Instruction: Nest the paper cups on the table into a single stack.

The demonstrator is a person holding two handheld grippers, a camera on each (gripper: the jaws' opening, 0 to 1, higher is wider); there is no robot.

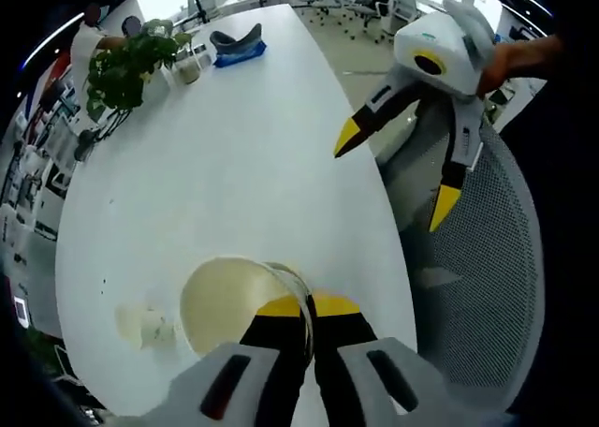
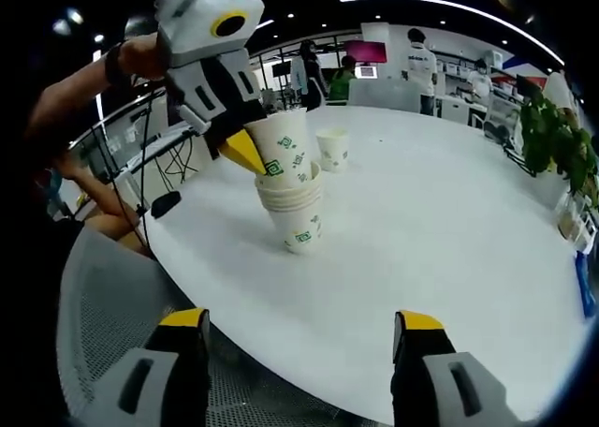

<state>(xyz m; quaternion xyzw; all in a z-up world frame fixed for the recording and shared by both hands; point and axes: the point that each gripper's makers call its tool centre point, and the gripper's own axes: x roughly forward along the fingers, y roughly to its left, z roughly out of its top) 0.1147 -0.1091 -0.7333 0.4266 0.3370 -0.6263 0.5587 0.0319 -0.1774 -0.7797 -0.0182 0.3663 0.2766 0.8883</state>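
Left claw pinches the top cup onto the stack.
Its jaws are clamped on that cup's rim. Right claw hangs wide open and empty, nearer the table edge; a lone cup stands just beyond the stack.

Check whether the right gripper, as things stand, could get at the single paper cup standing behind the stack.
Probably yes. The right gripper is open and holds nothing. The single cup stands apart on the bare table, but the stack and the left gripper clamped on its top cup sit partly in line, so approach from the right.
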